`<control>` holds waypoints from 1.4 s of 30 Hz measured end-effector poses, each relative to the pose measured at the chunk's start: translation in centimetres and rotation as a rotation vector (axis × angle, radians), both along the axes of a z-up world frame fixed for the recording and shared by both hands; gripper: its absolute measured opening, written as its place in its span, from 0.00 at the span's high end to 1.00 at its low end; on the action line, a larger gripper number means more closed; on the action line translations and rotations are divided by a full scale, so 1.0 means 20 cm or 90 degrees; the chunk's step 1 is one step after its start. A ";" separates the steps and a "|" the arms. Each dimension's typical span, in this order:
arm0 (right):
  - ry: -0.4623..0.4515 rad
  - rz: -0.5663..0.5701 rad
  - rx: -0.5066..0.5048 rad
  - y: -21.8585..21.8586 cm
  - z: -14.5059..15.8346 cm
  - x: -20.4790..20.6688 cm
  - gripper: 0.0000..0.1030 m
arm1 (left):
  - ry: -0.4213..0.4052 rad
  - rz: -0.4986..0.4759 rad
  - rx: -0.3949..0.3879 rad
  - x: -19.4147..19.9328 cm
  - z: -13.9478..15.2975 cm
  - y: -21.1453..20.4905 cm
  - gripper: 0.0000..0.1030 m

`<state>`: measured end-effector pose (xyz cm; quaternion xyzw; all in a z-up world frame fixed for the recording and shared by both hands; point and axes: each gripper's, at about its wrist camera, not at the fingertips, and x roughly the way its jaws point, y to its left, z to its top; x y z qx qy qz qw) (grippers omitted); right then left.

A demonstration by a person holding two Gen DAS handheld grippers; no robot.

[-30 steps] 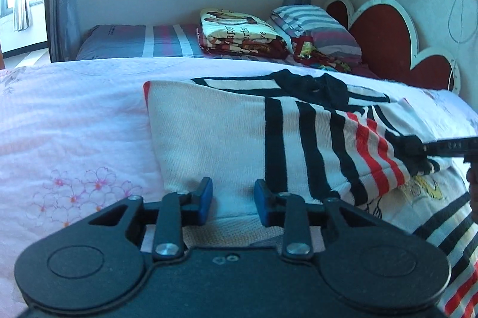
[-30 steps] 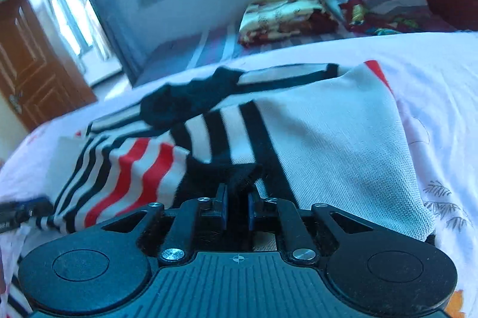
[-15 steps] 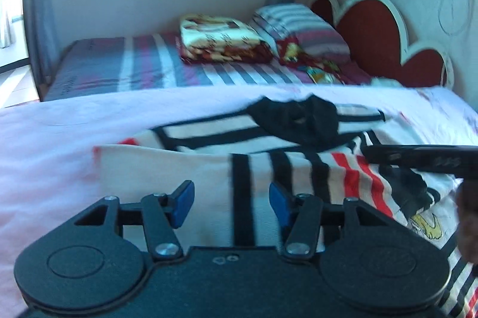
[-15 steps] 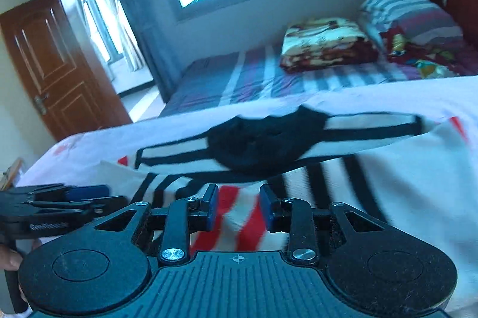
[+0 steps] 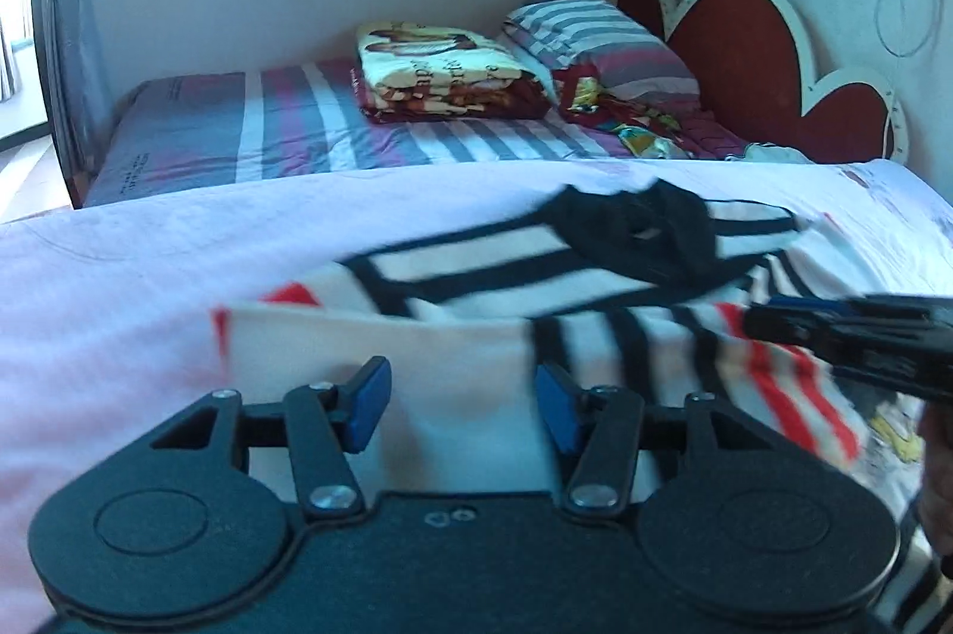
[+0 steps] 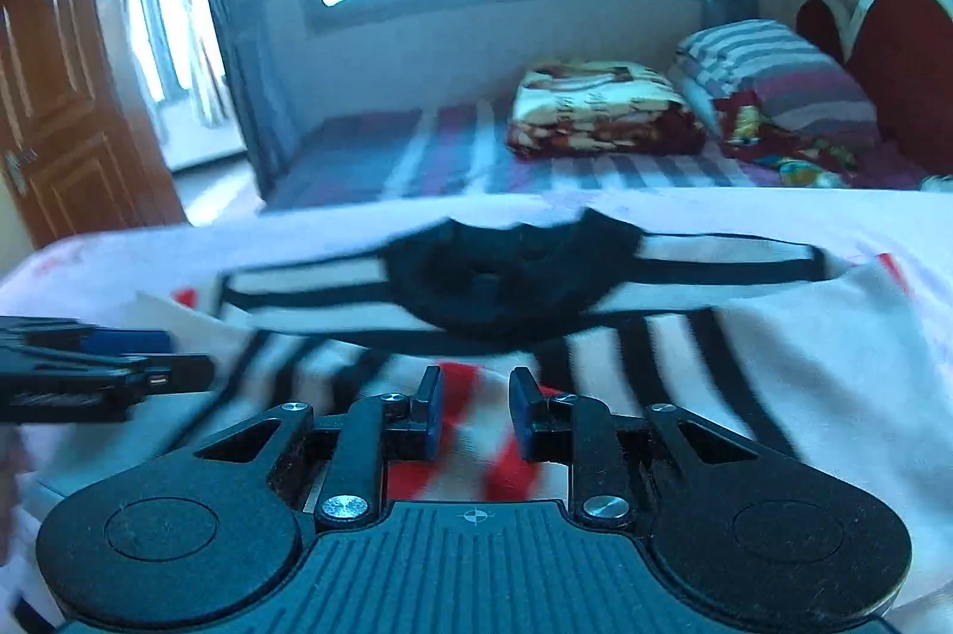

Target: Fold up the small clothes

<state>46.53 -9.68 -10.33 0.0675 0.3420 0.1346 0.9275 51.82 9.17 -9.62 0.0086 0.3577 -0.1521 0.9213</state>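
left tool (image 5: pixel 461 410): its blue pads are standing wide apart with nothing between them, hovering over the plain cream end of the striped garment (image 5: pixel 536 330).
right tool (image 6: pixel 473 410): its pads are parted too, less widely, empty, hanging over the red stripes of the garment; in the left view it is showing as a dark bar to the right of the garment.
step in hand: judging by both tools being open and empty above the cloth, the person is choosing the next hold for another fold.
doing it well: each tool should be coming down on an edge or corner of the garment, not its middle, pinching all the layers at once, then lifting evenly so the cloth is folding along a straight line; uneven lifting is likely to be skewing the fold.
risk: catching the bed sheet (image 5: pixel 119 276) under the garment along with the knit.
garment, place: it is lying flat on the pink bed sheet, just ahead of both tools, a folded flap seeming to cover its near part.
garment, look: cream knit with black and red stripes, a black collar (image 6: pixel 506 270) bunching at its far side; motion blur is hiding the finer detail.
beyond the garment: a second bed with a folded blanket (image 5: pixel 447 74) and a striped pillow (image 5: pixel 595 38).
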 end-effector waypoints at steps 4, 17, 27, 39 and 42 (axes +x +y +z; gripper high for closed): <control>0.021 -0.039 -0.013 -0.01 -0.02 0.01 0.76 | 0.011 0.009 0.012 0.10 -0.03 0.12 0.44; 0.059 -0.051 0.045 0.15 0.03 0.05 0.83 | 0.024 0.015 -0.051 -0.04 -0.01 -0.18 0.52; 0.052 -0.201 -0.018 -0.32 -0.01 -0.13 0.85 | 0.001 0.029 -0.024 -0.15 -0.04 -0.01 0.52; 0.011 -0.120 0.000 -0.32 0.11 -0.31 0.87 | -0.046 0.061 -0.033 -0.32 0.10 -0.12 0.46; 0.024 -0.064 -0.019 -0.26 0.08 -0.34 0.87 | -0.037 0.047 -0.024 -0.38 0.07 -0.24 0.45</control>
